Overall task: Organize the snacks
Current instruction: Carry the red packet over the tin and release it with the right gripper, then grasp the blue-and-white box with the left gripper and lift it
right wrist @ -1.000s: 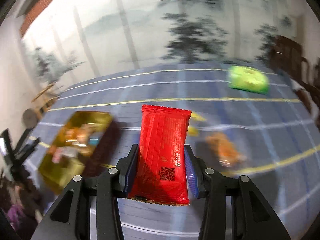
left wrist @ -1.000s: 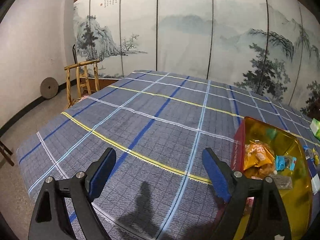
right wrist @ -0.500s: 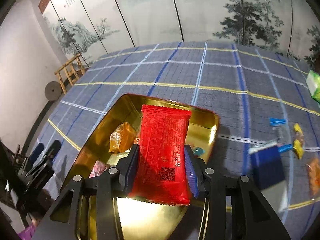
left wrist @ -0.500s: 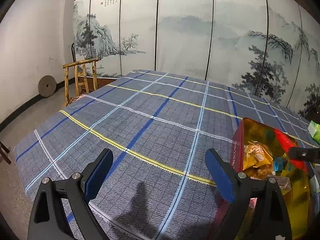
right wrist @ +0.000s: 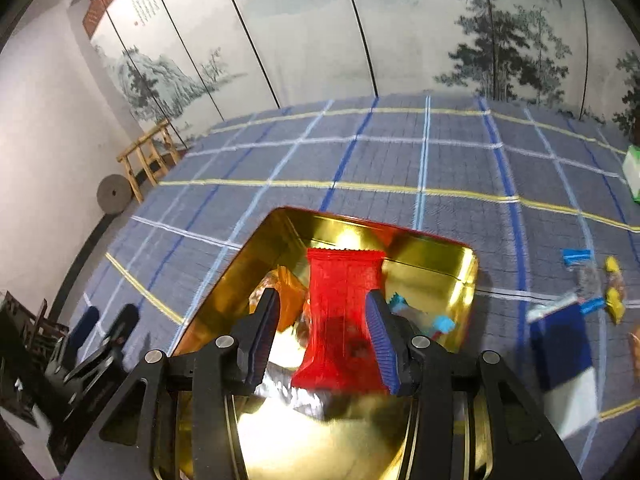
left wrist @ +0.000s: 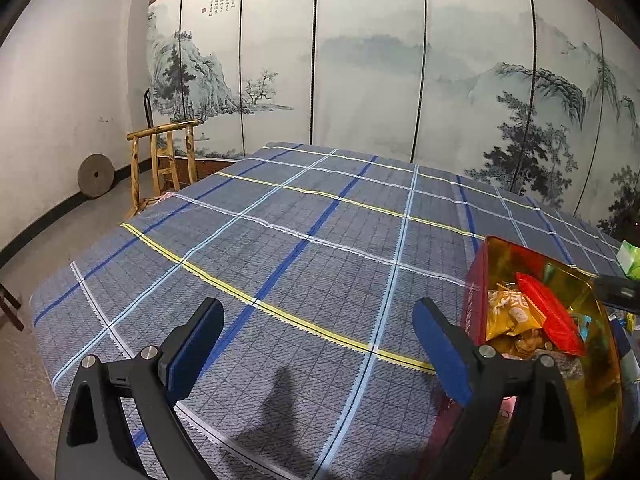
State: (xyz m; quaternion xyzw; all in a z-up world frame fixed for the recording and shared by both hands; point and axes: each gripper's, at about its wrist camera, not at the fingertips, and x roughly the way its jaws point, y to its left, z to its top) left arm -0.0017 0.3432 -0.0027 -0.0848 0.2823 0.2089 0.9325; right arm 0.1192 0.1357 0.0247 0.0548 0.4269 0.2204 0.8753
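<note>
Right gripper hung low over the gold tin, its jaws parted wider than the red snack packet between them, so I judged the packet released into the tin, leaning on the orange packet and other wrapped sweets. Several snacks lay loose on the plaid tablecloth off the tin's right side, a blue-and-white packet nearest, a green pack toward the table's right edge. Left gripper hovered level beside the tin's left wall, spread wide and empty, probably waiting.
</note>
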